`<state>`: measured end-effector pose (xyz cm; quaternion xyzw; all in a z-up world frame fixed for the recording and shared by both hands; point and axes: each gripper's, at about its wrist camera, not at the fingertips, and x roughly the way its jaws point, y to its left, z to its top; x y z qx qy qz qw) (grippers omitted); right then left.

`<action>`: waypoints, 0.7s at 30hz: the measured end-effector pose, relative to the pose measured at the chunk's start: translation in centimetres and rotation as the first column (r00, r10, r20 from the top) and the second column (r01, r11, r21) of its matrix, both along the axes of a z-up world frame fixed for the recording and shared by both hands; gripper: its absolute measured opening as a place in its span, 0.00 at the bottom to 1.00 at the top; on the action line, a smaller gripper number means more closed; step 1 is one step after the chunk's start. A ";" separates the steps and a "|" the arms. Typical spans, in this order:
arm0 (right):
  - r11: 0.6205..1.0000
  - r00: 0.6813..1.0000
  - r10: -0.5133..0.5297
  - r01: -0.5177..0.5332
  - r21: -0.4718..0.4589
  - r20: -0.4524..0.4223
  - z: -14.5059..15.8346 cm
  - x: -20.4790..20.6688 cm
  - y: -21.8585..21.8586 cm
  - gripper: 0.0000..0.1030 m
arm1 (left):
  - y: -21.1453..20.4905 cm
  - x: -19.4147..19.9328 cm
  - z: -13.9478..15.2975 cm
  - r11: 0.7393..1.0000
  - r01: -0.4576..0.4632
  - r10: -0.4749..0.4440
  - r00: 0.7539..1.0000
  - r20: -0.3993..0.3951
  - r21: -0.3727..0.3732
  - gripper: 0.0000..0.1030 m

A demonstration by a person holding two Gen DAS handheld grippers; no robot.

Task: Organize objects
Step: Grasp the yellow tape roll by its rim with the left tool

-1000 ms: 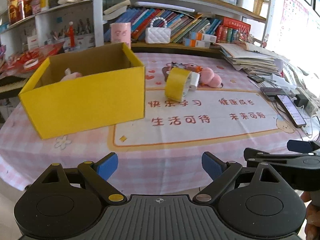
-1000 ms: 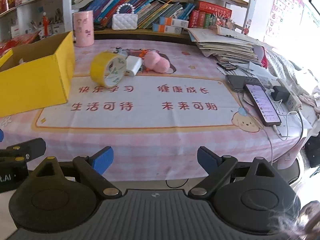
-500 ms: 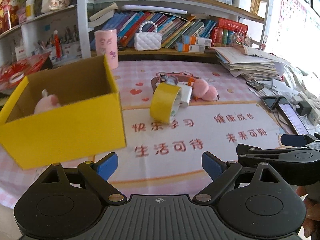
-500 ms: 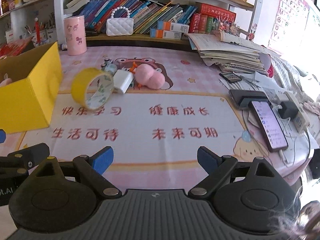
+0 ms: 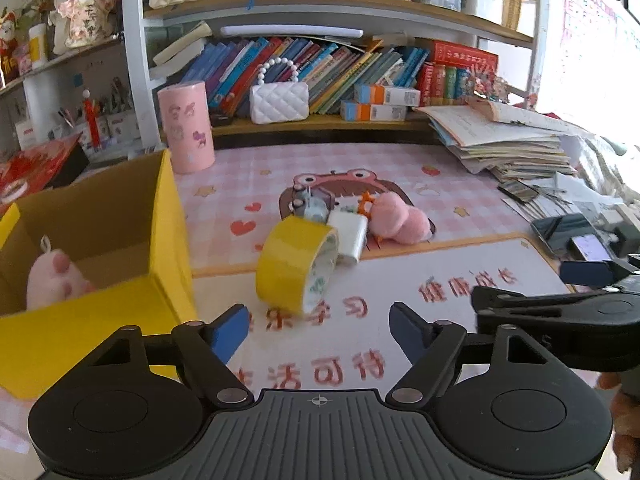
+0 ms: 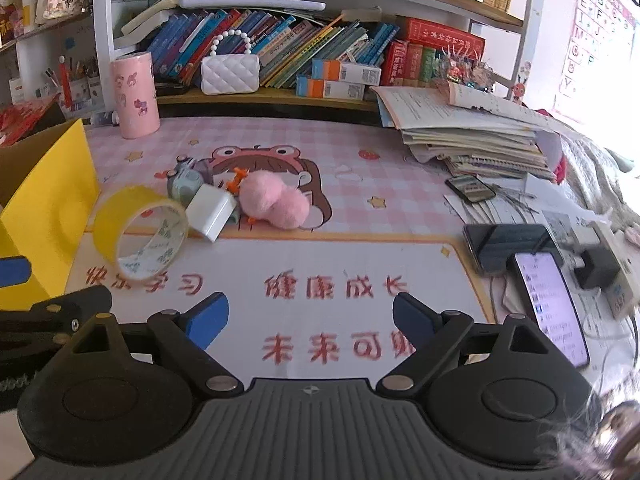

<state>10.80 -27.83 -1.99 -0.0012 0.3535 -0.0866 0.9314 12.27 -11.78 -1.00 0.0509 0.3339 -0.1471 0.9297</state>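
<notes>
The tape roll stands on edge at twelve o'clock from the left gripper, whose jaws are spread wide and empty, seemingly lined up to take it. At ten o'clock sits the yellow box, open-topped and near enough for short drops; a pink plush already lies inside. Behind the tape, touching it, a white block and a pink pompom huddle together. The right gripper also hangs open and empty over the mat, the pompom at its eleven o'clock.
</notes>
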 end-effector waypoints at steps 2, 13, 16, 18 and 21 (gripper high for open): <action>1.000 1.000 0.009 -0.009 0.002 0.002 0.0 0.7 -0.7 0.87 | -0.4 1.1 -0.1 1.000 -0.028 0.027 1.000 0.006 0.009 0.75; 0.996 0.996 0.086 -0.086 0.014 0.005 -0.5 4.5 -3.0 0.87 | -1.7 7.1 -2.5 0.988 -0.136 0.141 0.988 -0.065 0.076 0.71; 0.992 0.992 0.125 -0.125 0.019 -0.001 -0.9 5.4 -3.1 0.87 | -2.0 8.3 -3.3 0.985 -0.146 0.154 0.984 -0.088 0.089 0.70; 0.988 0.989 0.150 -0.150 0.022 -0.007 -1.2 6.1 -3.1 0.87 | -2.2 9.0 -3.8 0.984 -0.149 0.159 0.982 -0.098 0.102 0.69; 0.983 0.983 0.184 -0.184 0.013 -0.010 -1.6 7.2 -2.9 0.87 | -2.3 9.8 -4.3 0.981 -0.154 0.167 0.979 -0.115 0.115 0.63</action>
